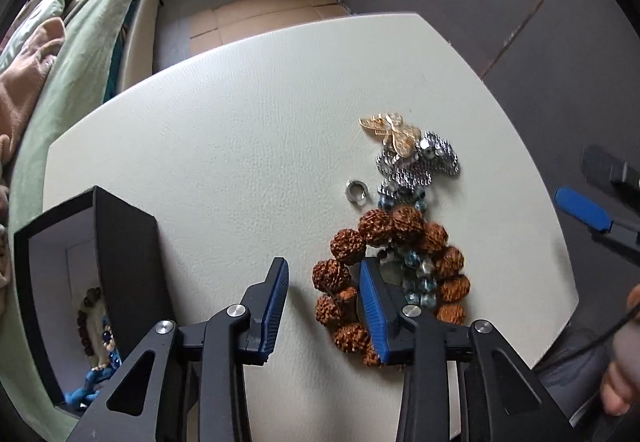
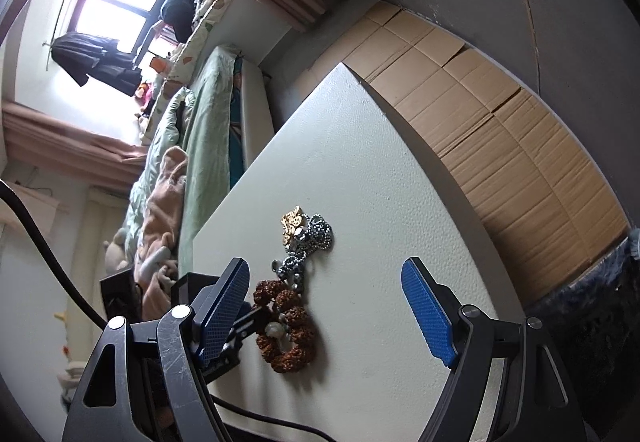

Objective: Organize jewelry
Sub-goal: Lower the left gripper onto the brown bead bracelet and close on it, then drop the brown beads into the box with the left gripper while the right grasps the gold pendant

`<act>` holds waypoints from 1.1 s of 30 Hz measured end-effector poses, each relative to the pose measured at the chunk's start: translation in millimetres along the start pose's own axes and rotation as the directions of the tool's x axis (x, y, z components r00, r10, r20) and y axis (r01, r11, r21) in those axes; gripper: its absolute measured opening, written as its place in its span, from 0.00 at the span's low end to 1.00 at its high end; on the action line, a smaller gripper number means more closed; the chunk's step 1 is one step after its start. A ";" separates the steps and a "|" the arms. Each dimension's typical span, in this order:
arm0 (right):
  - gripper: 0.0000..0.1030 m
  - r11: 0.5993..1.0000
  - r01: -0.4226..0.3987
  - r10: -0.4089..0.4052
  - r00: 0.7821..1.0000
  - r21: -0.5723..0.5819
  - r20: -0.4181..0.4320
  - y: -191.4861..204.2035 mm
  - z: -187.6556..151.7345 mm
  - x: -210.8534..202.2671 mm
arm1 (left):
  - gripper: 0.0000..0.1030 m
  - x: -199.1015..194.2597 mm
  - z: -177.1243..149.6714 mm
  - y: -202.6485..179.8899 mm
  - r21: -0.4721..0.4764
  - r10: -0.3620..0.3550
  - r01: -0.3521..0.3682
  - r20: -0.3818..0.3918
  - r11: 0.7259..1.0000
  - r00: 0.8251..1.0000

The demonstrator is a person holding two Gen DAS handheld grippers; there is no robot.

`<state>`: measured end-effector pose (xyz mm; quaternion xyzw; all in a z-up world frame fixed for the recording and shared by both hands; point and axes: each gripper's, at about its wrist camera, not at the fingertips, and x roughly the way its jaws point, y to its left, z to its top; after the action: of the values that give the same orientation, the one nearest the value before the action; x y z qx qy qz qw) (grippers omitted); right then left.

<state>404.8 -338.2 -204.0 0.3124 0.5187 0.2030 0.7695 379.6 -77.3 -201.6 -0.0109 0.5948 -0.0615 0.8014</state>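
Brown, knobbly seed beads form a bracelet [image 1: 390,278] lying in a loop on the pale counter [image 1: 240,146], with small blue and clear beads [image 1: 418,278] gathered inside the ring. Just beyond it lie a small silver ring [image 1: 356,193], a heap of silver ball chain [image 1: 420,162] and a gold filigree piece [image 1: 390,132] resting against the chain.

Our left tool [image 1: 324,282] is spread wide and holds nothing. Its right finger sits over the near left side of the bracelet, its left finger over bare counter; we cannot tell whether it touches the beads. To its left stands an open black box [image 1: 120,262], well apart from the pile, with other beaded pieces [image 1: 94,330] already inside.

Our right tool [image 2: 328,306] also gapes empty, hovering near the counter's right edge.

We judge the step in hand to be picking up the bracelet for the box. Next, the left tool would need to straddle one strand of beads, then close.
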 end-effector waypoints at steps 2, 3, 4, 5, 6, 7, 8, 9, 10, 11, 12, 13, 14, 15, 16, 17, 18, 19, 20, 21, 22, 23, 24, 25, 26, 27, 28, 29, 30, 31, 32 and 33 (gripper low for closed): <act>0.77 1.000 -0.002 0.002 1.000 0.005 -0.008 -1.8 0.7 2.9 | 0.37 3.1 2.0 2.2 -0.011 -0.010 0.010 -0.003 1.000 1.000; 0.77 1.000 -0.003 0.003 1.000 0.007 -0.012 -2.2 0.8 4.9 | 0.37 3.6 2.5 1.9 -0.010 -0.007 0.007 0.002 1.000 1.000; 0.77 1.000 -0.003 0.004 1.000 0.009 -0.016 -2.0 1.0 6.9 | 0.37 4.4 3.3 -0.6 -0.001 -0.001 0.001 0.003 1.000 1.000; 0.77 1.000 -0.004 0.005 1.000 0.013 -0.022 -2.1 1.1 8.9 | 0.37 5.1 3.9 -2.2 0.009 0.008 -0.008 0.009 1.000 1.000; 0.77 1.000 -0.006 0.006 1.000 0.017 -0.028 -1.5 1.0 10.8 | 0.37 5.9 4.0 -5.2 0.024 0.019 -0.019 0.017 1.000 1.000; 0.77 1.000 -0.009 0.009 1.000 0.018 -0.029 -0.8 0.3 11.7 | 0.37 8.0 5.6 -10.0 0.034 0.024 -0.025 0.024 0.999 0.999; 0.77 1.000 -0.011 0.011 1.000 0.015 -0.029 1.0 0.3 12.9 | 0.36 8.6 6.2 -11.7 0.040 0.027 -0.028 0.030 0.999 0.999; 0.77 1.000 -0.008 0.008 1.000 0.010 -0.029 2.9 0.5 14.3 | 0.30 8.8 6.4 -12.5 0.044 0.031 -0.033 0.035 0.998 0.999; 0.77 1.000 -0.004 0.004 0.999 0.006 -0.032 4.2 1.0 16.5 | 0.23 8.7 6.5 -13.9 0.050 0.035 -0.037 0.042 0.998 0.999; 0.77 1.000 -0.001 0.001 0.999 0.005 -0.037 5.6 0.9 18.7 | 0.23 8.6 6.5 -14.3 0.051 0.021 -0.024 0.042 0.998 0.999; 0.77 1.000 -0.001 0.001 0.999 0.004 -0.044 6.9 0.9 21.4 | 0.23 8.0 6.2 -13.9 0.049 0.003 -0.005 0.040 0.999 0.999; 0.77 1.000 -0.001 0.001 0.999 0.002 -0.049 8.6 1.2 23.9 | 0.19 5.3 4.6 -13.6 0.046 -0.018 0.016 0.045 0.999 0.999; 0.77 1.000 0.002 -0.002 0.999 -0.002 -0.053 9.5 1.6 25.2 | 0.19 1.7 3.0 -13.3 0.046 -0.025 0.023 0.055 0.999 0.998; 0.77 1.000 0.008 -0.009 0.998 -0.006 -0.057 10.8 2.1 27.3 | 0.20 -2.1 2.9 -13.2 0.045 -0.033 0.030 0.067 0.999 0.997; 0.77 1.000 0.015 -0.015 0.998 -0.011 -0.061 12.3 3.0 29.1 | 0.19 -6.8 2.1 -13.2 0.038 -0.047 0.044 0.080 0.998 0.996; 0.77 1.000 0.022 -0.024 0.998 -0.020 -0.065 14.8 4.0 31.5 | 0.19 -11.3 2.0 -11.8 0.029 -0.062 0.060 0.090 0.998 0.994; 0.76 0.999 0.029 -0.032 0.997 -0.032 -0.068 17.7 5.1 33.7 | 0.19 -16.2 1.3 -9.8 0.019 -0.076 0.074 0.100 0.997 0.992; 0.76 0.999 0.035 -0.038 0.997 -0.041 -0.069 19.8 6.6 35.0 | 0.19 -22.4 0.7 -7.1 0.007 -0.087 0.087 0.113 0.996 0.990; 0.76 0.998 0.043 -0.046 0.996 -0.051 -0.070 22.0 7.8 36.6 | 0.19 -29.8 0.0 -3.6 -0.004 -0.096 0.097 0.128 0.995 0.987; 0.76 0.997 0.051 -0.055 0.996 -0.059 -0.071 23.9 8.7 38.3 | 0.19 -35.9 -0.1 -1.5 -0.013 -0.106 0.109 0.143 0.994 0.984; 0.76 0.996 0.057 -0.062 0.995 -0.067 -0.073 25.4 9.5 40.2 | 0.19 -41.7 -0.8 -0.1 -0.020 -0.118 0.122 0.155 0.992 0.981; 0.75 0.995 0.064 -0.069 0.995 -0.073 -0.075 26.9 10.0 42.1 | 0.19 -46.5 -0.6 1.4 -0.025 -0.129 0.135 0.165 0.991 0.978; 0.72 0.994 0.069 -0.075 0.994 -0.081 -0.077 28.5 10.6 43.6 | 0.19 -51.7 -0.8 3.4 -0.030 -0.139 0.147 0.176 0.989 0.974; 0.70 0.993 0.074 -0.081 0.994 -0.091 -0.078 30.6 11.1 45.0 | 0.19 -59.1 -0.9 6.1 -0.038 -0.153 0.163 0.193 0.986 0.969; 0.69 0.992 0.077 -0.085 0.993 -0.099 -0.081 32.9 11.7 46.3 | 0.19 -64.0 -1.1 8.5 -0.045 -0.161 0.173 0.203 0.984 0.966; 0.68 0.991 0.076 -0.086 0.993 -0.111 -0.083 36.5 13.1 48.0 | 0.19 -68.4 -1.3 10.4 -0.052 -0.166 0.180 0.212 0.982 0.963; 0.67 0.988 0.081 -0.092 0.992 -0.129 -0.083 40.8 15.0 49.8 | 0.19 -74.9 -1.1 13.9 -0.065 -0.178 0.197 0.226 0.978 0.958; 0.64 0.985 0.089 -0.102 0.991 -0.148 -0.081 45.0 17.1 51.4 | 0.19 -79.8 -0.6 16.6 -0.072 -0.187 0.209 0.235 0.975 0.954; 0.61 0.979 0.104 -0.119 0.990 -0.174 -0.078 50.9 19.6 53.6 | 0.19 -85.8 -0.3 20.1 -0.081 -0.195 0.221 0.249 0.972 0.948; 0.59 0.974 0.114 -0.132 0.988 -0.198 -0.078 56.9 21.7 56.2 | 0.19 -88.8 0.1 22.0 -0.086 -0.197 0.225 0.257 0.971 0.946; 0.56 0.970 0.118 -0.138 0.987 -0.213 -0.080 60.8 23.1 58.4 | 0.19 -93.9 0.9 25.5 -0.094 -0.196 0.229 0.271 0.969 0.942; 0.53 0.964 0.125 -0.148 0.985 -0.237 -0.084 65.9 24.7 61.3 | 0.19 -97.6 1.3 29.5 -0.101 -0.196 0.232 0.281 0.968 0.940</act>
<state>451.6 -258.2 -193.0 0.1737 0.5503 0.2238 0.7854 355.6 -37.2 -110.9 -0.1368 0.4787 -0.1069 0.8607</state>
